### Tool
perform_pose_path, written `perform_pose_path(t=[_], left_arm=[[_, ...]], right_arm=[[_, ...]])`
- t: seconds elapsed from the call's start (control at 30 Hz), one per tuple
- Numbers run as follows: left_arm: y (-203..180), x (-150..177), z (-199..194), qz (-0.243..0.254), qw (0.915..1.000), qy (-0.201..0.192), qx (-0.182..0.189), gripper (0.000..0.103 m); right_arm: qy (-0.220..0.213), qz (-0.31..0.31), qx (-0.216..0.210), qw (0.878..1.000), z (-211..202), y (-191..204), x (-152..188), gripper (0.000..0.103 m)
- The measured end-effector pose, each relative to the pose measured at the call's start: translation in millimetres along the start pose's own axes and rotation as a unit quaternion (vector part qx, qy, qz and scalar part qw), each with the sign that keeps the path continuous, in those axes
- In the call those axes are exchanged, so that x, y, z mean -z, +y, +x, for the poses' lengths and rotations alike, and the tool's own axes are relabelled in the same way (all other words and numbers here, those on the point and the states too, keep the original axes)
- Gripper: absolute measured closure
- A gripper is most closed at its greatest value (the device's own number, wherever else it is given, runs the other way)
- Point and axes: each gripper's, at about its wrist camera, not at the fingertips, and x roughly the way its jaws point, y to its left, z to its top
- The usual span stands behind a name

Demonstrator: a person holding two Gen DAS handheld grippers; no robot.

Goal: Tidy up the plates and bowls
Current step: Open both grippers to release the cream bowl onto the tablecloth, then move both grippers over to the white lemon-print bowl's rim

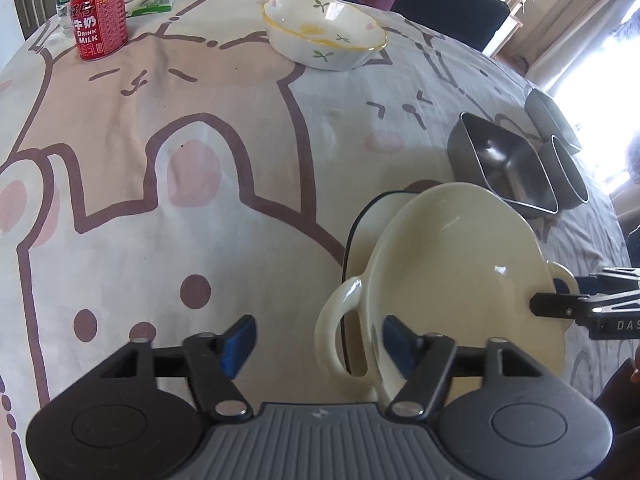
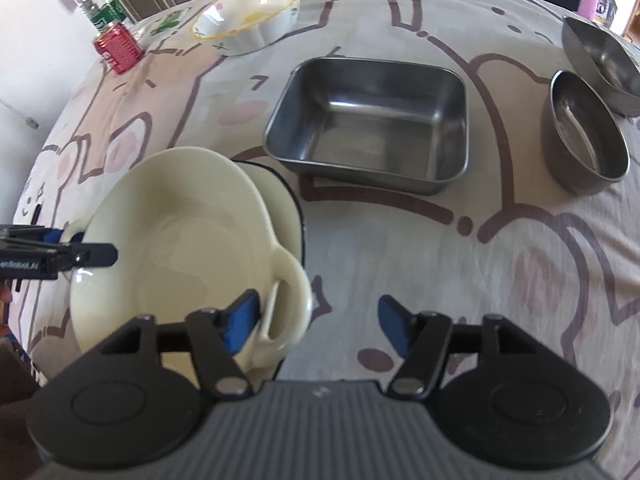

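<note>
The cream two-handled bowl (image 2: pixel 172 240) sits tilted on a dark-rimmed plate (image 2: pixel 286 204) at the near part of the table (image 2: pixel 400 248). Both the left gripper (image 1: pixel 318 340) and the right gripper (image 2: pixel 318 322) have their jaws wide, each beside a bowl handle. A square steel tray (image 2: pixel 370 124) lies farther back.

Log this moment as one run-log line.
left gripper: open, at cream bowl handle | right gripper: open, at opposite handle | bowl rests on white plate
</note>
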Motion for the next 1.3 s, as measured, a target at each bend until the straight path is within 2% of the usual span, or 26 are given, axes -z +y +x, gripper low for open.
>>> perform_pose_path(t=[0.07,0.13,0.23,0.27,0.3,0.43,0.77,1.07,1.3], left_arm=[[-1,0,0,0.002,1.0000,-0.001,-0.002,0.023],[-1,0,0,0.004,1.0000,-0.002,-0.003,0.021],[-2,1,-1,0.008,0.9999,-0.004,-0.006,0.016],[-3,1,-1,0.009,0.9999,-0.004,-0.006,0.011],[-4,1,-2,0.011,0.9999,-0.004,-0.006,0.006],[-7,2,-8,0.018,0.9997,-0.016,-0.002,0.001],[-30,4,-45,0.039,0.9977,-0.055,0.005,0.000],[-55,0,-103,0.043,0.9913,-0.125,-0.001,0.000],[-65,-22,-134,0.047,0.9807,-0.189,-0.017,0.000]], right_arm=[[0.001,-0.001,0.000,1.000,1,-1,1,0.027],[0.009,-0.006,-0.001,1.000,3,0,2,0.019],[0.011,-0.018,-0.002,1.000,5,3,6,0.017],[0.010,-0.022,-0.002,1.000,5,5,6,0.015],[0.007,-0.024,-0.003,1.000,4,6,7,0.012],[-0.012,-0.026,-0.011,1.000,-5,8,9,0.001],[-0.052,-0.018,-0.017,0.998,-36,2,10,0.000],[-0.144,-0.027,-0.025,0.989,-97,0,9,0.000],[-0.209,-0.027,-0.025,0.977,-136,-5,-17,0.000]])
